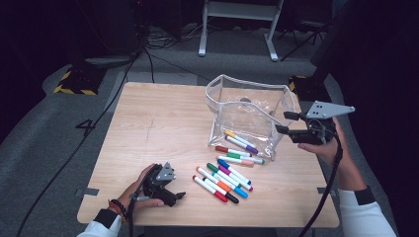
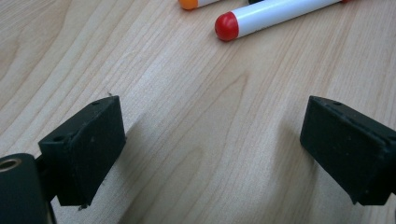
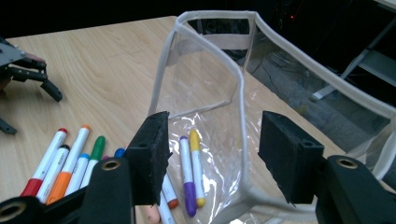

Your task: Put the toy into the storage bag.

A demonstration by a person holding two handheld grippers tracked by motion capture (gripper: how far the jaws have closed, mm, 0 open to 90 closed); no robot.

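- Two markers, yellow-capped and purple-capped [image 1: 240, 140], are lying inside the clear plastic pouch [image 1: 247, 116]; the coloured markers on the wooden table [image 1: 148, 118] are waiting.
- The right gripper [image 1: 285, 122] is hovering beside the pouch rim, jaws apart and empty.
- The left gripper [image 1: 174, 193] is resting near the loose markers [image 1: 225, 180], jaws apart and empty.

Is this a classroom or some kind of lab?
Probably a lab or recording studio, not a classroom. A small wooden table stands on grey carpet with cables trailing across it, hazard-striped tape marks the floor, and a metal stand sits behind.
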